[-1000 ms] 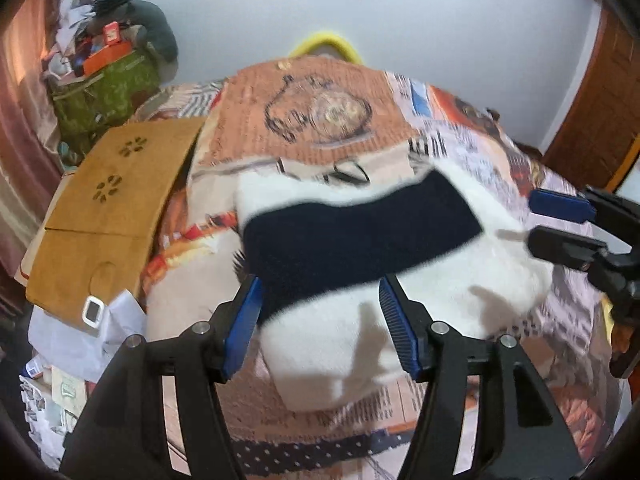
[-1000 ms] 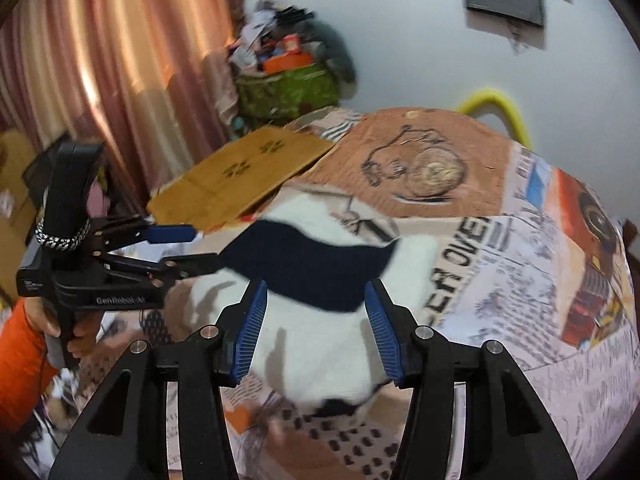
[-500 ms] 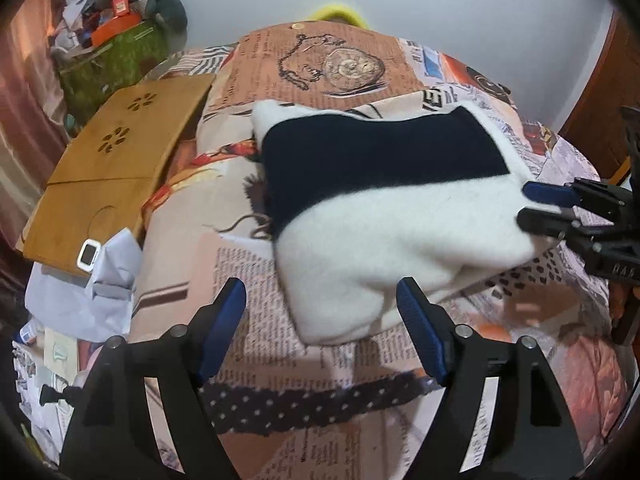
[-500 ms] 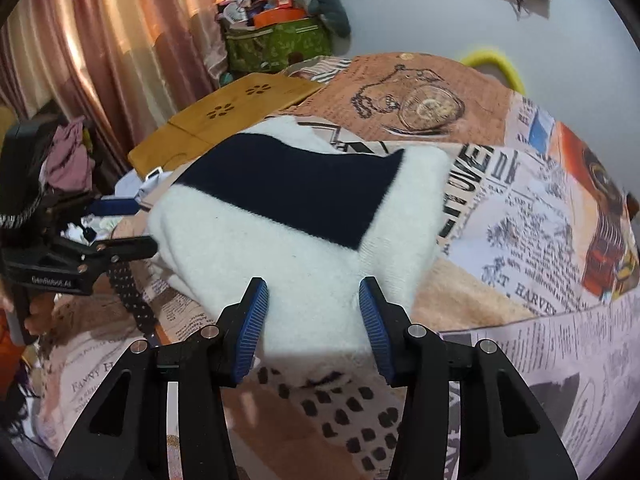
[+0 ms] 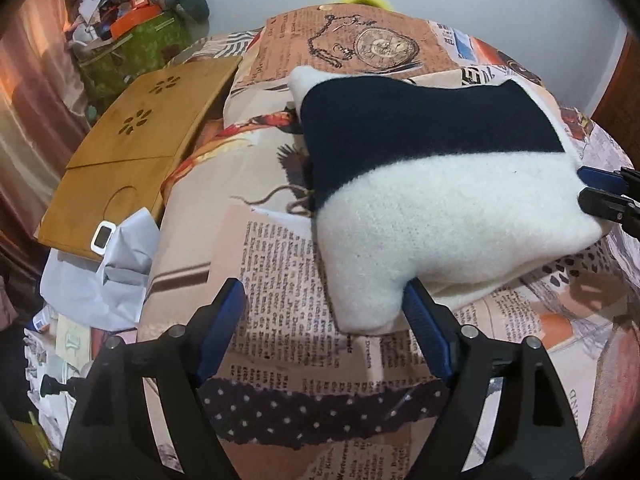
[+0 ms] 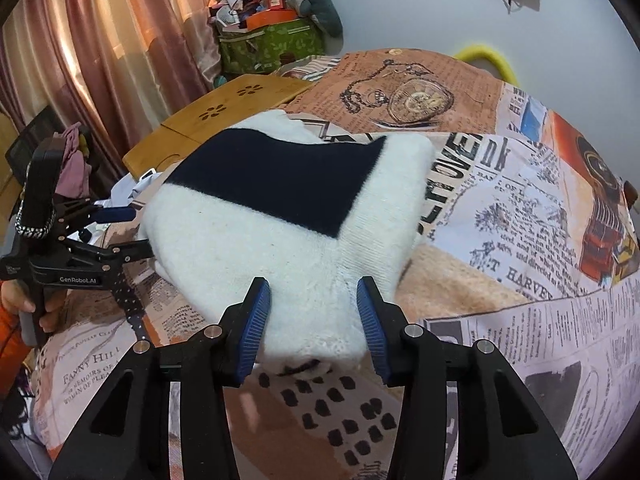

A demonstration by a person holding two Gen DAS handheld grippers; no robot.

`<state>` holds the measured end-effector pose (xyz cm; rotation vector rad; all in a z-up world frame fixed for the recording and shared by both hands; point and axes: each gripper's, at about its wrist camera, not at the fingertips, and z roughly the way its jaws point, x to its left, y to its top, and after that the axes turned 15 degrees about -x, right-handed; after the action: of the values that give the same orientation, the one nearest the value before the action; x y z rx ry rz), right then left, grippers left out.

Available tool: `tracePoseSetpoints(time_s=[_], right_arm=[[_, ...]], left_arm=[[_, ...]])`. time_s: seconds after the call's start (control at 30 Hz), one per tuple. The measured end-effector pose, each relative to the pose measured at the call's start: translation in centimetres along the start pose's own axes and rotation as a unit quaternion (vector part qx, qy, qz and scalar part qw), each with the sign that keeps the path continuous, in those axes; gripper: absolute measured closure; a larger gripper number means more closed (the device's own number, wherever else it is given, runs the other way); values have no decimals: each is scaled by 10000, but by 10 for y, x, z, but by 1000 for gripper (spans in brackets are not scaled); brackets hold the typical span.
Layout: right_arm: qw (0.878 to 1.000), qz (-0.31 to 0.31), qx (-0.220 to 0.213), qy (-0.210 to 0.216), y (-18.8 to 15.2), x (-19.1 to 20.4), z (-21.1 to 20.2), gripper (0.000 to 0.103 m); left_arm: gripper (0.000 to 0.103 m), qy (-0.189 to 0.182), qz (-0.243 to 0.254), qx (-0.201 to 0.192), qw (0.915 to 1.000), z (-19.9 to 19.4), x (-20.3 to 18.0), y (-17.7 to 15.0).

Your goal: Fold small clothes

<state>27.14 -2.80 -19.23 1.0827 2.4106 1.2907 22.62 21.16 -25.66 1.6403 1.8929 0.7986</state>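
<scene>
A white knitted garment (image 5: 440, 208) with a broad navy band lies folded on the newspaper-print bed cover (image 5: 280, 260). My left gripper (image 5: 322, 296) hangs at its near corner with jaws wide and still opening. The corner lies between them, brushing the right pad, and is not pinched. In the right wrist view the garment (image 6: 260, 240) fills the gap of my right gripper (image 6: 311, 292), whose jaws are closing and press its white edge from both sides. Each gripper shows in the other's view: the right gripper (image 5: 582, 186) at the garment's far side, the left gripper (image 6: 138, 230) at its left edge.
A wooden lap tray (image 5: 132, 140) lies left of the garment, with crumpled white paper (image 5: 108, 280) below it. A green bag (image 6: 272, 48) heaped with clutter stands by the curtain (image 6: 100, 60). A person's hand (image 6: 16, 300) grips the left tool. The bed cover (image 6: 520, 240) stretches away to the right.
The garment hung lifted between both grippers and now lies flat on the bed. Both grippers sank. The left jaws let go of it and spread wide; the right jaws narrowed on its edge.
</scene>
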Motion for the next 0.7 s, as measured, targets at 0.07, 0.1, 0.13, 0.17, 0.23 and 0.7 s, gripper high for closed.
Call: tracePoseSetpoints(time_s=[0.07,0.1,0.13,0.17,0.23,0.7], right_arm=[[10000,53,1,-25,-1,-2,-1,63],[10000,72,0,-33,-1,-3,-2,63],[10000,75,3,-56,-1,-3,-3,63],[9999,67,5,-88,-2,-3,-5,63],[9998,65,5,-180,-2,-4,-8,62],[9910,324,-1286,-187,39,15,-115,60]], left_arm=[[22,31,-3,36,10000,-2,2,-2],[22,58,15,58,10000,-3,2,-4],[22,82,35,76,9999,-4,3,-5],[22,135,89,119,9998,-5,3,-8],[28,339,178,197,9991,-7,5,-11],[33,-47,-196,-1320,9910,-141,-21,56]])
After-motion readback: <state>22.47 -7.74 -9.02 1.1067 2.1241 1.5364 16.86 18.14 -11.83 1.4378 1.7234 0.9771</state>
